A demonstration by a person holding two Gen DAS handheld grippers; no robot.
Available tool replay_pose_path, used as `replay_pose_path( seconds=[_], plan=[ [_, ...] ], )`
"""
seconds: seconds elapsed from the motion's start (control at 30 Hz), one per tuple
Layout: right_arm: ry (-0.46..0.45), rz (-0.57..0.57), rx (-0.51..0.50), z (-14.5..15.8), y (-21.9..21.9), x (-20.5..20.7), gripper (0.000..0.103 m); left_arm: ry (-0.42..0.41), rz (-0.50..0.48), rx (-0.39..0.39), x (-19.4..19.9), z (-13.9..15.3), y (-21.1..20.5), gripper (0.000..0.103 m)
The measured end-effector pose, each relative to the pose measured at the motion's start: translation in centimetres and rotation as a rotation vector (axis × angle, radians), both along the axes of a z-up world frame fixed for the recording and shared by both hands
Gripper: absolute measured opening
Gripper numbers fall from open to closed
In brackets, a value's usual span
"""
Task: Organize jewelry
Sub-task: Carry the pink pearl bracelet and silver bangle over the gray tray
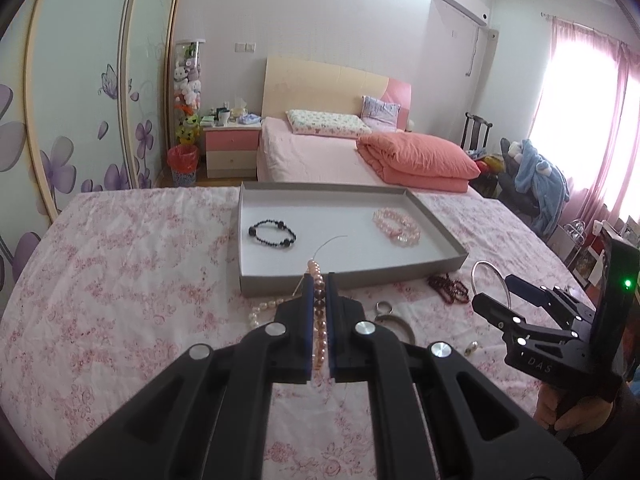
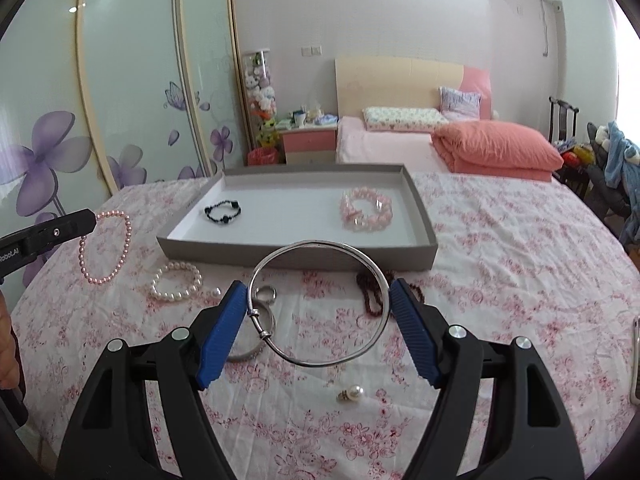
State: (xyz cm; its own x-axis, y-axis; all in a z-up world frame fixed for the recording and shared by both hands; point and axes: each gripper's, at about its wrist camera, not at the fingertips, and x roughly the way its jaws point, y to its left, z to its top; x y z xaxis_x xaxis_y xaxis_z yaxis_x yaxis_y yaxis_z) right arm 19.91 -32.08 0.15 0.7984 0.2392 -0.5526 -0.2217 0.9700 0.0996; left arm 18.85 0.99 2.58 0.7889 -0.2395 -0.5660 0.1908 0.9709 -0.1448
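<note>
Left hand-held gripper (image 1: 319,280) pinches a pearl strand (image 1: 319,312); right hand-held gripper (image 2: 318,292) clasps a bangle (image 2: 320,304); both should clear the tray (image 2: 296,256) wall before release.

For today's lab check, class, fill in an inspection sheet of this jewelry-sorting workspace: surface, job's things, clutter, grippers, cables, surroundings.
Surface: table with pink floral cloth.
Job's things: grey tray holding a black bead bracelet and a pink bead bracelet; on the cloth, a white pearl bracelet, a dark red bead strand, a small ring and a loose pearl earring.
Clutter: nothing seen.
Grippers: left gripper shut on a pink pearl strand; right gripper grips a silver bangle across its width.
Cables: nothing seen on the table.
Surroundings: bed, flowered wardrobe doors, nightstand.
</note>
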Motion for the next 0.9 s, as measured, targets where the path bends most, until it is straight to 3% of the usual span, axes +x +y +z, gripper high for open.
replay_pose_path(
  seconds=[0.33, 0.6, 0.9],
  plan=[
    [-0.086, -0.026, 0.008, 2.3, -0.2, 0.7, 0.073, -0.05, 0.01, -0.012, 1.4, 2.0, -0.6, 0.007],
    [-0.171, -0.076, 0.01, 4.4, -0.4, 3.7, 0.073, -0.095, 0.039, -0.015, 4.5, 3.5, -1.3, 0.007],
    [-0.18, -0.101, -0.009, 3.6, 0.3, 8.6, 0.073, -0.079, 0.059, 0.004, 10.1, 2.6, -2.0, 0.007]
  ],
)
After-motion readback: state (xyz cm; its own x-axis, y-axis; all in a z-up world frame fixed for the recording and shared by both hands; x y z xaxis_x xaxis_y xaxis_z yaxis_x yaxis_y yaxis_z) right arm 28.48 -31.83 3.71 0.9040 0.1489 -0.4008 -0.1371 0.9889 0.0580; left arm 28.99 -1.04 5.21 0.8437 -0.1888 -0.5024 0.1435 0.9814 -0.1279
